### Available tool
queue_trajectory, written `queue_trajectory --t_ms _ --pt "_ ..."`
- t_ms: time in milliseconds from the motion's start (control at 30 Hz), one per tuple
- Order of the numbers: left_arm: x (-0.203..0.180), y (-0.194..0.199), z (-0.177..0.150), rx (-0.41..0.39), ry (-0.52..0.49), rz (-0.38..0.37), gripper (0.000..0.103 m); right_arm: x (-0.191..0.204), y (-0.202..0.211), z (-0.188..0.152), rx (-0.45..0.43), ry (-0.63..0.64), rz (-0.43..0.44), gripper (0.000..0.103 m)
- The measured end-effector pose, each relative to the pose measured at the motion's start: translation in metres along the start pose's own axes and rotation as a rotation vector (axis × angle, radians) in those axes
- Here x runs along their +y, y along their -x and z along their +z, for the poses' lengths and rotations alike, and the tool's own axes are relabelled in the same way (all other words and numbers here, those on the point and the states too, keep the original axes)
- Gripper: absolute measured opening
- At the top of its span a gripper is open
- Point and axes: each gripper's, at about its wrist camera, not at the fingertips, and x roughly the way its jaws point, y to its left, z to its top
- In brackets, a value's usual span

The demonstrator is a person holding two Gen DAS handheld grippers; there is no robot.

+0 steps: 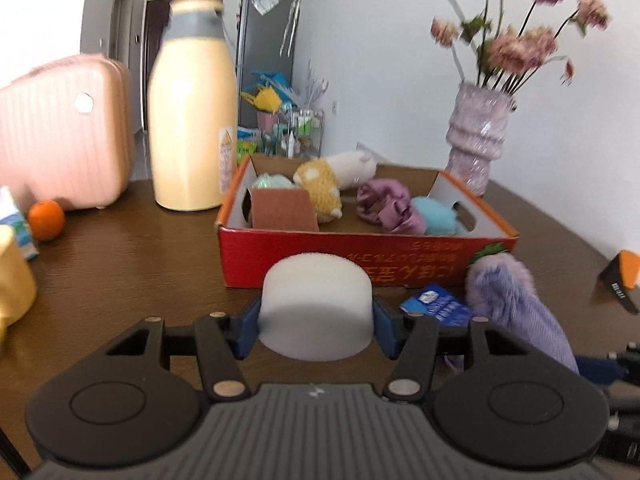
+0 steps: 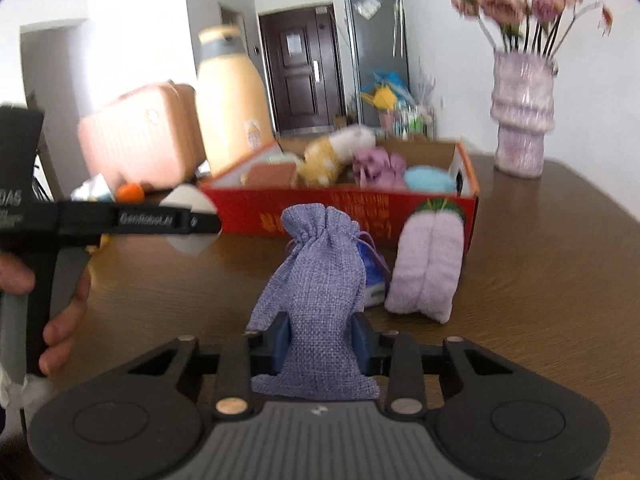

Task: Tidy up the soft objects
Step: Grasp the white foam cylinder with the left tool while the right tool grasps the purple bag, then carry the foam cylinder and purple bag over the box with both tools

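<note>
Red box (image 1: 360,256) holds plush toys (image 1: 320,184), purple cloth (image 1: 384,208). Left gripper (image 1: 316,320) clamps white sponge (image 1: 316,300); right gripper (image 2: 320,340) pinches purple pouch (image 2: 316,280).

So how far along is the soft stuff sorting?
Several plush toys and a scrunchie already sit in the red box. The left claw grips a white sponge, the right claw a purple drawstring pouch. A lilac furry item is left.

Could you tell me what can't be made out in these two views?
- Small blue packet, right wrist view: mostly hidden behind the purple drawstring pouch.
- Print on the red box, left wrist view: blurred.
- White sponge underside: hidden by the left gripper.
</note>
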Motion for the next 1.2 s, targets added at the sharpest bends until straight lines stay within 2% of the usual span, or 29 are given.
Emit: queue_trajectory --t_ms 267,467,567,900,1200 --pt "-0.003 0.109 -0.025 -0.115 0.009 0.014 0.058 0.016 0.088 -0.003 -0.149 0.029 -0.015 0.032" --pt "-0.006 0.183 -0.053 -0.205 0.066 0.013 0.058 0.025 0.154 -0.025 -0.266 0.023 -0.010 0.032" --pt "-0.012 0.211 -0.069 -0.242 0.054 0.019 0.058 0.028 0.176 -0.039 -0.302 0.018 -0.012 0.032" --pt "-0.019 0.272 -0.107 -0.312 0.055 0.024 0.058 0.044 0.230 -0.076 -0.378 0.037 0.000 0.032" --pt "-0.023 0.306 -0.121 -0.369 0.042 0.020 0.058 0.057 0.257 -0.081 -0.447 0.062 0.000 0.032"
